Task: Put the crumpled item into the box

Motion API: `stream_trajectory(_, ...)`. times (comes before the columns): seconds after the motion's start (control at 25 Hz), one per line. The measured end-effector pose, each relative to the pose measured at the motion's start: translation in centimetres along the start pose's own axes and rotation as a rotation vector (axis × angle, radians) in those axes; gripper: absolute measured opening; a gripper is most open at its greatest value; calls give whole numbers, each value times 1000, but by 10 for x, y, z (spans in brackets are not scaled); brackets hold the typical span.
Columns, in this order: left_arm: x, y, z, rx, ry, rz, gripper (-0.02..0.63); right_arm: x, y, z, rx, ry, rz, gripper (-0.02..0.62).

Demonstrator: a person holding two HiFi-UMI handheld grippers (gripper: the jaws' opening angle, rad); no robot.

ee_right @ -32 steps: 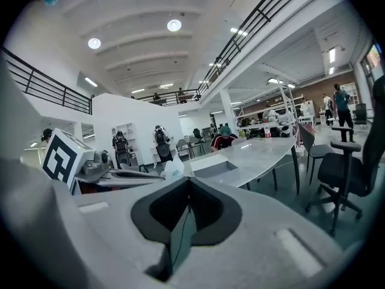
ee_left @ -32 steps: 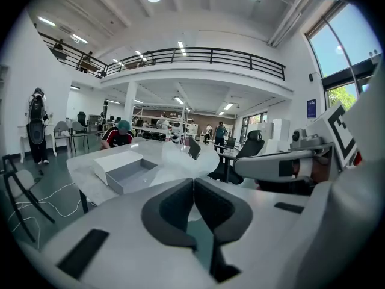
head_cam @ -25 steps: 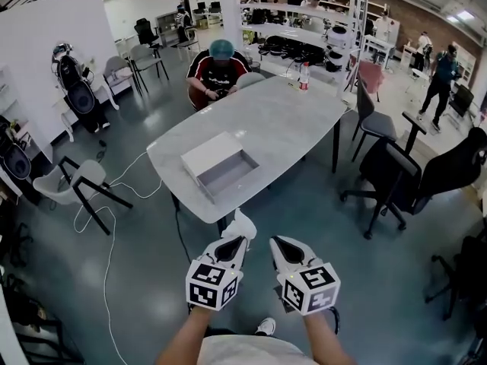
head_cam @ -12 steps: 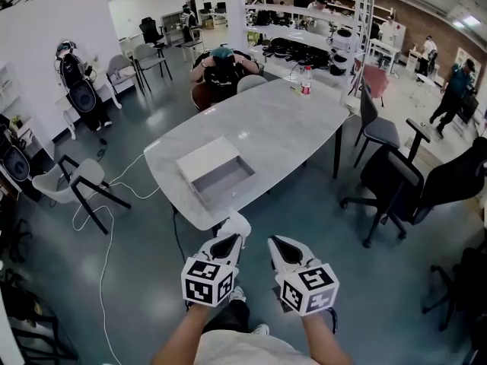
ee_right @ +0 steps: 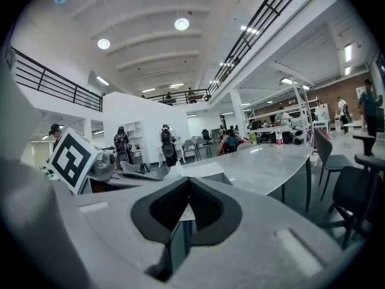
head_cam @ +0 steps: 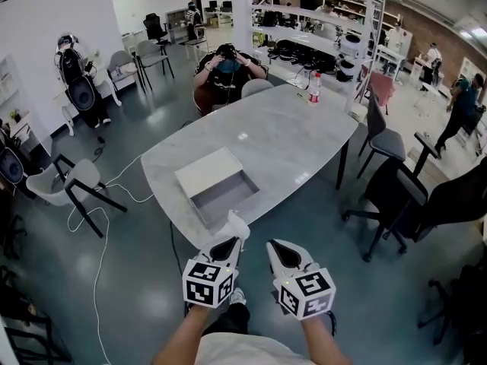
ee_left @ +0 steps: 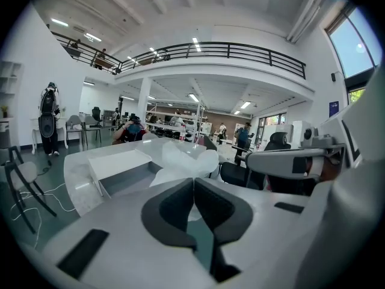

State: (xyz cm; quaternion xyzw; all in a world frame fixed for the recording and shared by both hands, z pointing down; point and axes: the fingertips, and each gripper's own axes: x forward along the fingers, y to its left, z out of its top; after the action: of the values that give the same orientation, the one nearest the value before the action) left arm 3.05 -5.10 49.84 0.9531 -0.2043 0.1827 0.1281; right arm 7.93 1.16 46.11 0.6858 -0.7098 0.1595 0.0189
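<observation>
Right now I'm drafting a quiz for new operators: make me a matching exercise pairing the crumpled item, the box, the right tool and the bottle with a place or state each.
1. crumpled item
2. box
3. right tool
4. bottle

a. at the far end of the table
b. shut, nothing in it
c. pinched in the left tool
d. open, near the table's close edge

Pairs: 1-c, 2-d, 3-b, 4-a

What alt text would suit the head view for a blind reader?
The left gripper, shut on a crumpled white item, hangs before a grey table that bears an open white box; the right gripper beside it is shut.
</observation>
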Motion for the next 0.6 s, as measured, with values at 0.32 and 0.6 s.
stream_trajectory(0.32, 50, 59, 19, -4, 43, 12, 14, 77, -23, 17, 3, 38, 27, 5)
stream_trajectory(0.6, 90, 105, 22, -10, 109, -6, 14, 138, -41, 31, 6, 71, 25, 5)
